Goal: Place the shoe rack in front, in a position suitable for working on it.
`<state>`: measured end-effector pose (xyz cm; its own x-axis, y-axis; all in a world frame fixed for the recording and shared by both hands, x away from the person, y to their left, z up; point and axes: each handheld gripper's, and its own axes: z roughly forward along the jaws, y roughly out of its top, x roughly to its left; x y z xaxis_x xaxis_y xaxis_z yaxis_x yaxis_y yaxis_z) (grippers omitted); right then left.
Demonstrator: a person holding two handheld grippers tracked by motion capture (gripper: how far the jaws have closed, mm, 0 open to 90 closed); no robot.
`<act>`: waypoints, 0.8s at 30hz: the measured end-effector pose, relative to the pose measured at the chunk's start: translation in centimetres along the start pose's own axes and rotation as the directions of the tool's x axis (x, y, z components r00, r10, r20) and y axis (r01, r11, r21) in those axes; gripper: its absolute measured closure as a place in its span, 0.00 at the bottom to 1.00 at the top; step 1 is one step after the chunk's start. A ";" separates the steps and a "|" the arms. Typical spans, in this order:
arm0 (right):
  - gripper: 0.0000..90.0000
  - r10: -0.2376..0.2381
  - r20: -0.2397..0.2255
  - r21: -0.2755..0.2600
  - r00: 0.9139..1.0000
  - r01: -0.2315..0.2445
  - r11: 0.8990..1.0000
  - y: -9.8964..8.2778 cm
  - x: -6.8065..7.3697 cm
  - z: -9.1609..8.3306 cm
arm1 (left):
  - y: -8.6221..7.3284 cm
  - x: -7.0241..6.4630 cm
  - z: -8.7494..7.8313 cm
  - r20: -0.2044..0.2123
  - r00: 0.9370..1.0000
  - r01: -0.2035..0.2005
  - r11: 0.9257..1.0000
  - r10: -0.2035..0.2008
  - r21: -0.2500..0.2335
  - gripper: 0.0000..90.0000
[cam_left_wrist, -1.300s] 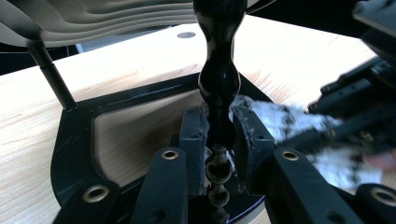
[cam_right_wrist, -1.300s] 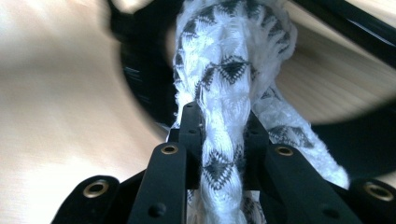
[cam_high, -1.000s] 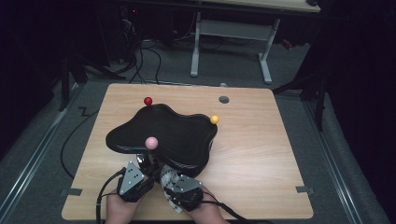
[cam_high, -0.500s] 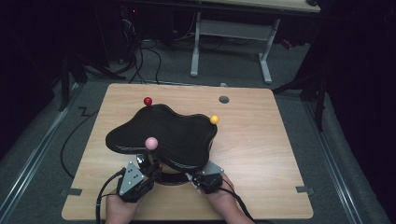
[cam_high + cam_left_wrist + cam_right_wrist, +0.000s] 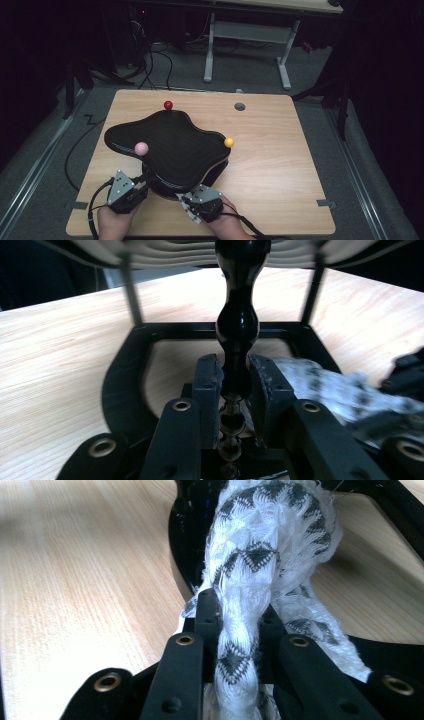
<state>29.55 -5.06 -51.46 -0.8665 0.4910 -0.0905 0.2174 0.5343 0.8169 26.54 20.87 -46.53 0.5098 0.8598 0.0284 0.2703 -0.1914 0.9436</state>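
Under both pairs of fingers lies the pale wooden counter (image 5: 280, 150), which carries everything else. Just ahead of the fingers, on the counter's near-left part, stands a black stand (image 5: 170, 145) with a wavy, ridged top and a black frame base (image 5: 125, 370) open in the middle; thin rods lift the top off that base. Three small balls sit on posts around the top: a pink ball (image 5: 141, 148) nearest the left fingers, a yellow ball (image 5: 229, 142) farther out above the right fingers, and a red ball (image 5: 168, 105) at the far edge, well apart from both. A small grey disc (image 5: 240, 106) is set in the counter beyond the stand. The left gripper (image 5: 235, 390), held at the near-left of the stand, has its fingers (image 5: 207, 385) clenched on a glossy black turned post (image 5: 237, 325) that rises between them up to the top. The right gripper (image 5: 237, 625), just beside it at the stand's near edge, has its fingers (image 5: 207, 612) clamped on a white cloth with a dark zigzag pattern (image 5: 260, 545), bunched into a roll that runs from between the fingers forward over the base frame. In the left gripper view the same cloth lies blurred, just right of the left fingers.
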 end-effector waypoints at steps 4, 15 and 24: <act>0.87 0.007 0.015 -0.003 1.000 -0.007 1.000 -0.1 -0.5 -0.4 | -0.1 1.3 -0.1 -0.026 0.999 0.021 1.000 -0.021 -0.005 0.83; 0.86 0.155 0.177 -0.084 0.972 -0.142 0.986 -0.9 -6.5 -3.8 | -0.4 2.9 -0.3 -0.076 0.994 0.074 0.997 -0.074 -0.009 0.81; 0.86 0.197 0.234 -0.143 0.952 -0.166 0.976 -0.3 -8.8 -5.3 | -0.8 2.6 0.3 -0.102 0.993 0.057 0.998 -0.053 0.040 0.83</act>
<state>34.70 -13.16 -47.86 -0.6769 0.7337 -0.0591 0.2919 0.3413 0.8935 27.95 23.13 -47.31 0.4085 0.9127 0.0119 0.3317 -0.1606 0.9296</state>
